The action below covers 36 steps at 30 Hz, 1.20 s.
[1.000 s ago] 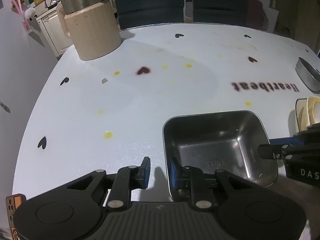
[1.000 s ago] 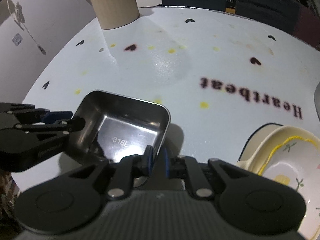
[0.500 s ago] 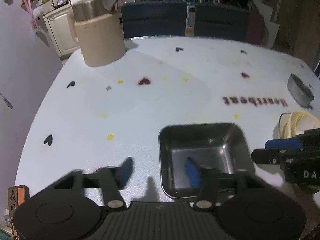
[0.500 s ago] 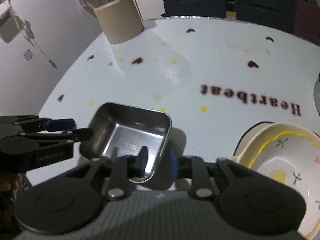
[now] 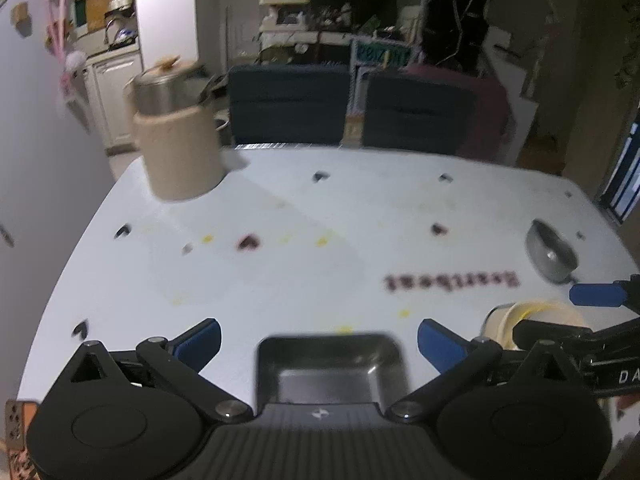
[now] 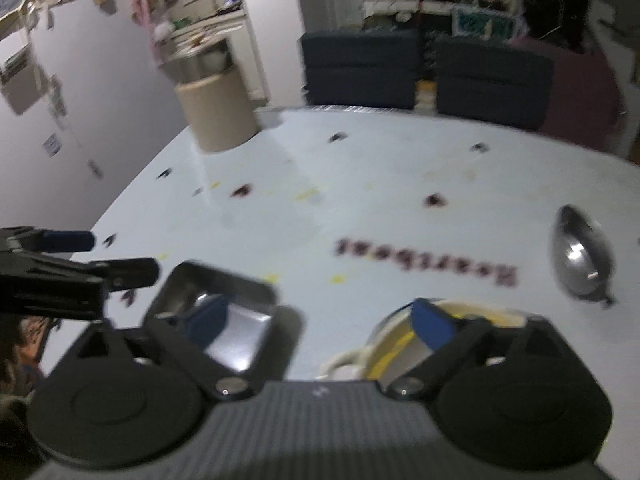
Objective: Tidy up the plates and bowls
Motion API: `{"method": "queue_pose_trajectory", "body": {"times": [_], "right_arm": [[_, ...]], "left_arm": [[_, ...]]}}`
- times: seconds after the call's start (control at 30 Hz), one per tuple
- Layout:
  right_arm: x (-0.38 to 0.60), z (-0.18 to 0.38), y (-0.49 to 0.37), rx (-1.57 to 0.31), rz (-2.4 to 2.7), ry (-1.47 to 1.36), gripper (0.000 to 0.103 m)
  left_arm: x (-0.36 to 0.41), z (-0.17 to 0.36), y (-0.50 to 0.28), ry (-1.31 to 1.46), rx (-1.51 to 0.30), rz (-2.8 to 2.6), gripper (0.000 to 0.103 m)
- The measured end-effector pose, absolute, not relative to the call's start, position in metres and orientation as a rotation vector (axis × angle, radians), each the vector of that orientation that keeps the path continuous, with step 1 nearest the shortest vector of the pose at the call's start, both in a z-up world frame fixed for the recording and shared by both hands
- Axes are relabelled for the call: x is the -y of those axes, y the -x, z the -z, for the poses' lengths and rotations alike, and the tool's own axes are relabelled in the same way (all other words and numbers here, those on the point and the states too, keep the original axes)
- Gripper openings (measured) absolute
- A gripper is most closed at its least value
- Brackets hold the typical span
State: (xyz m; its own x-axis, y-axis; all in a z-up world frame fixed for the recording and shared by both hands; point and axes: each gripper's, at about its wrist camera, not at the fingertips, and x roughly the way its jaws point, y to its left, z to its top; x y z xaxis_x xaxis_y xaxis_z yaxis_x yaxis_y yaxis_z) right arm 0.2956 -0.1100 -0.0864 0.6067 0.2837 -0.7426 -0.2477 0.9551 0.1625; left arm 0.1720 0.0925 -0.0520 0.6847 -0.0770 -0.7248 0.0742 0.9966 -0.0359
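Observation:
A square steel dish (image 5: pixel 328 368) sits on the white table near its front edge; it also shows in the right wrist view (image 6: pixel 218 312). My left gripper (image 5: pixel 318 338) is wide open above and behind it, holding nothing. My right gripper (image 6: pixel 320 320) is wide open too, its left finger over the dish and its right finger over the stacked cream and yellow-rimmed bowls (image 6: pixel 404 340). These bowls show at the right in the left wrist view (image 5: pixel 532 320). A round steel bowl (image 6: pixel 580 256) lies on the table at the right, also in the left wrist view (image 5: pixel 550 250).
A beige jug with a steel top (image 5: pixel 176 136) stands at the table's far left corner, also in the right wrist view (image 6: pixel 218 110). Two dark chairs (image 5: pixel 352 104) stand behind the table. A wall runs along the left side.
Both grippers let go of the steel dish, opened wide and pulled back and up. The dish stays on the table near the front edge.

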Motion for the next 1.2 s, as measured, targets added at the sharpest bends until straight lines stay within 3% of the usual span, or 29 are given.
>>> {"method": "queue_pose_trajectory", "body": {"times": [0.57,1.0,1.2], "right_arm": [[0.281,0.072,-0.305,-0.759,0.035,-0.192,0.103],[0.368,0.137,-0.349,-0.87,0.295,-0.291,0.103],[0.391,0.173,-0.375,-0.926,0.338,-0.481,0.1]], "left_arm": [[0.025,0.043,-0.23,0.021,-0.758,0.312,0.103],[0.12,0.068,-0.282,0.0,-0.779,0.411,0.103],[0.135,0.088,-0.299,-0.031,-0.806,0.414,0.103]]}}
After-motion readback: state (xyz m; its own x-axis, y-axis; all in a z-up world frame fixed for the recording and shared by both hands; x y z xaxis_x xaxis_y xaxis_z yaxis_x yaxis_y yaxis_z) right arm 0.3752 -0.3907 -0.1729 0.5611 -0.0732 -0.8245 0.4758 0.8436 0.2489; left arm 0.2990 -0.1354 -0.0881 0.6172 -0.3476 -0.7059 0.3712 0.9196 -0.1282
